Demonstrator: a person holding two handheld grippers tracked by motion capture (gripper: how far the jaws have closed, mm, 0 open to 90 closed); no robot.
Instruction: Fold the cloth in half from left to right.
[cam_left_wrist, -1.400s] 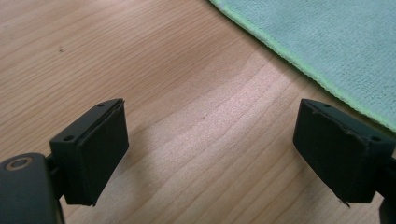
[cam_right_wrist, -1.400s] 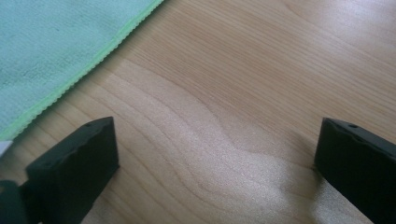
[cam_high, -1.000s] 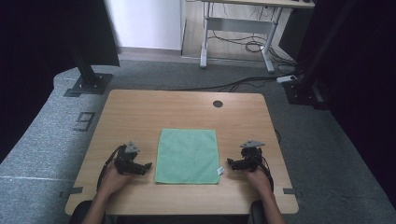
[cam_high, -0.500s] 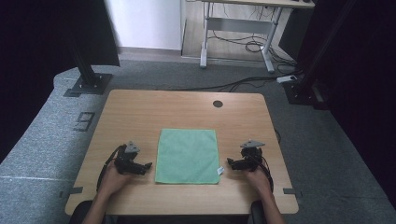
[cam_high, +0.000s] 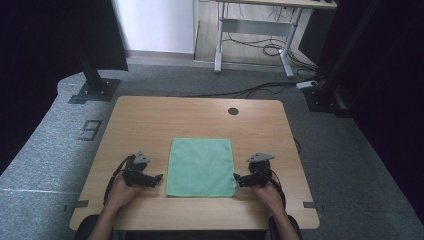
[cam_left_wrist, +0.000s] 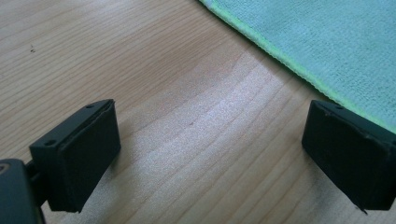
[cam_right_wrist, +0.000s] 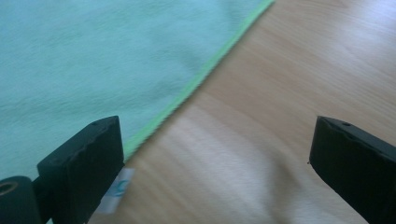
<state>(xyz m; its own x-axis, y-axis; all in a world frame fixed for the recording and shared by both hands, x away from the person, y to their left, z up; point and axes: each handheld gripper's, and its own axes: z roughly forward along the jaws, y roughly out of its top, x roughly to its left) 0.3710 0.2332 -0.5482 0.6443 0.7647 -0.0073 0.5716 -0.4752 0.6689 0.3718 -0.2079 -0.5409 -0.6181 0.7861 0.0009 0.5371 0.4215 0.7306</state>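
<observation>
Green cloth (cam_high: 200, 167) flat on table (cam_high: 150, 120), both grippers' jaws wide apart

Grey carpet floor (cam_high: 350, 165) surrounds a wooden table (cam_high: 165, 120); desk (cam_high: 260, 30) behind.

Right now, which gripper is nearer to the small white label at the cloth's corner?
The right gripper. It sits beside the white label at the green cloth's near right corner, jaws open. The left gripper lies off the opposite edge, jaws open.
</observation>
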